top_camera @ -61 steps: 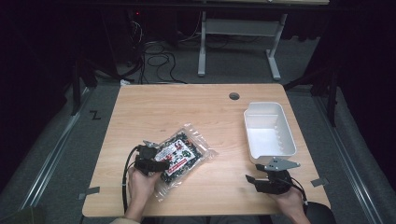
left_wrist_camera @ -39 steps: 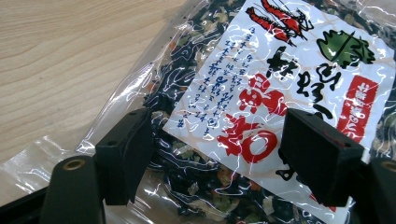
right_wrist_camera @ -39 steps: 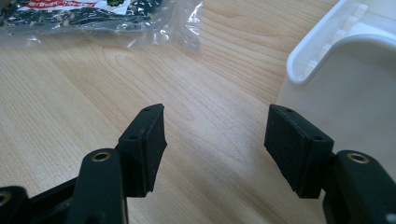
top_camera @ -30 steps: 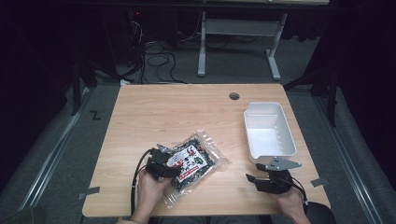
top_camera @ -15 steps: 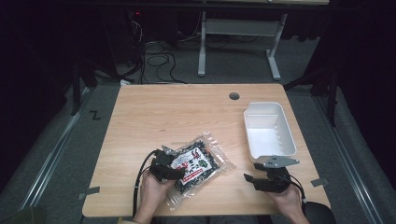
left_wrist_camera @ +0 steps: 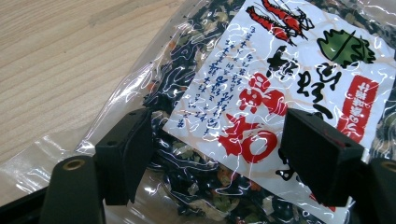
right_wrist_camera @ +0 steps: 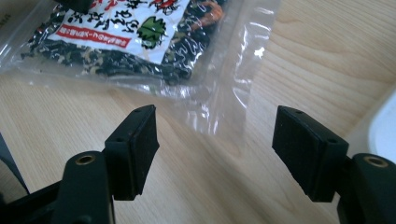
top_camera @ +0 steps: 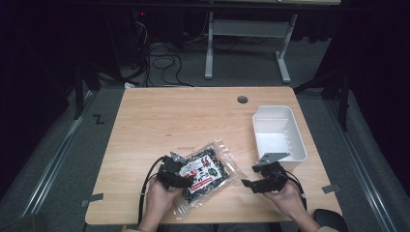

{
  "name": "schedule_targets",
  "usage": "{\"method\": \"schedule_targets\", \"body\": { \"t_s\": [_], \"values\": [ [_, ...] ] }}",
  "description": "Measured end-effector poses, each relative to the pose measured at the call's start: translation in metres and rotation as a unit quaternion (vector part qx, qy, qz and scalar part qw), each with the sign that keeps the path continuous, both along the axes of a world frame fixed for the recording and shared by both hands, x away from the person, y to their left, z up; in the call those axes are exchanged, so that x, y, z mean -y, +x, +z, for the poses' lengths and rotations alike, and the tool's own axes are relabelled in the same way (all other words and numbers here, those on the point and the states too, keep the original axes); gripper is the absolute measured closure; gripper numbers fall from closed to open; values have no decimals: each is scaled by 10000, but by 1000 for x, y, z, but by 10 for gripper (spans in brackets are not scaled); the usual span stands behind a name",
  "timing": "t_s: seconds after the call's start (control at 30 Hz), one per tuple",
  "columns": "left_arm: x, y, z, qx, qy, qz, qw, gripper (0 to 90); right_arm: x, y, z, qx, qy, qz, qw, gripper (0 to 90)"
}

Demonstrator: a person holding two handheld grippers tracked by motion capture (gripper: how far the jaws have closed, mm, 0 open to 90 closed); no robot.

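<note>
Clear packet (top_camera: 205, 175): dark green contents, white label with red lettering and a red shrimp. White tray (top_camera: 279, 134). Pale wood-grain worktop (top_camera: 183, 116); black tongs (top_camera: 247, 182).

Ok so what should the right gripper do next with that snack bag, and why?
Probably ease the right gripper forward onto the clear edge of the bag. Its jaws have just been opening and stand wide with nothing between them, and the edge lies on the table just ahead. The left gripper sits over the bag's printed middle, so the near edge is free.
</note>
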State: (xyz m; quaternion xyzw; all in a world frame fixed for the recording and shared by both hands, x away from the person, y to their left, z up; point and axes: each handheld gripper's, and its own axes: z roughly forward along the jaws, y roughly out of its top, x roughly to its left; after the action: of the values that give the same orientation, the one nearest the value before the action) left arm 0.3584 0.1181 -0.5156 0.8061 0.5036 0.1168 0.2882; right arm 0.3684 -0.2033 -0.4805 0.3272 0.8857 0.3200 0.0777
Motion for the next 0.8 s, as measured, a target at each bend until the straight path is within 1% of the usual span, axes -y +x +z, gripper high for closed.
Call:
{"method": "schedule_targets", "body": {
  "t_s": [0.03,0.07,0.1,0.13,0.17,0.2,0.27,0.3,0.33,0.37,0.4,0.47,0.5,0.53,0.57,0.63,0.67,0.7,0.73,0.77,0.8],
  "values": [
    [0,0,0,39,23,-32,10000,259,-4,2,1,-30,-52,-9,10000,316],
    [0,0,0,39,23,-32,10000,260,-8,5,2,-58,-108,6,9999,315],
    [1,0,0,3,14,-25,10000,260,-8,5,2,-58,-108,6,9999,315],
    [1,0,0,-3,14,-30,10000,260,-11,8,3,-75,-149,-30,9999,314],
    [1,0,0,33,33,-57,10000,260,-15,11,4,-104,-200,-56,9997,316],
    [1,0,0,30,38,-64,10000,260,-18,14,4,-192,-185,-58,9996,328],
    [2,0,0,26,33,-92,9999,259,-26,19,4,-406,-277,-143,9987,333],
    [2,0,0,25,37,-103,9999,260,-30,22,4,-472,-328,-182,9982,336],
    [2,0,0,23,37,-112,9999,259,-38,26,3,-548,-462,-218,9972,337],
    [2,0,0,23,37,-119,9999,259,-38,26,3,-548,-462,-218,9972,337],
    [2,0,0,21,39,-125,9999,259,-41,29,2,-593,-504,-227,9967,337],
    [2,0,0,17,37,-132,9999,258,-48,37,0,-674,-717,-232,9949,342],
    [2,0,0,24,44,-132,9999,257,-51,40,0,-703,-836,-270,9936,344],
    [2,0,0,32,60,-134,9999,256,-56,46,-3,-788,-928,-279,9922,344],
    [2,0,0,32,60,-134,9999,255,-58,48,-4,-812,-1025,-319,9909,344],
    [3,-1,1,13,79,-116,9999,252,-61,52,-7,-912,-1073,-367,9894,346],
    [4,-1,1,14,96,-117,9999,252,-61,52,-7,-912,-1073,-367,9894,346],
    [4,-1,1,21,115,-114,9999,243,-63,56,-10,-1010,-1129,-408,9876,347],
    [4,-1,1,30,136,-114,9998,243,-63,56,-10,-1010,-1129,-408,9876,347],
    [5,-1,1,39,178,-119,9998,230,-64,61,-14,-1068,-1184,-426,9863,351],
    [6,-1,2,61,224,-123,9997,220,-65,62,-16,-1153,-1190,-487,9850,356]
  ]
}}
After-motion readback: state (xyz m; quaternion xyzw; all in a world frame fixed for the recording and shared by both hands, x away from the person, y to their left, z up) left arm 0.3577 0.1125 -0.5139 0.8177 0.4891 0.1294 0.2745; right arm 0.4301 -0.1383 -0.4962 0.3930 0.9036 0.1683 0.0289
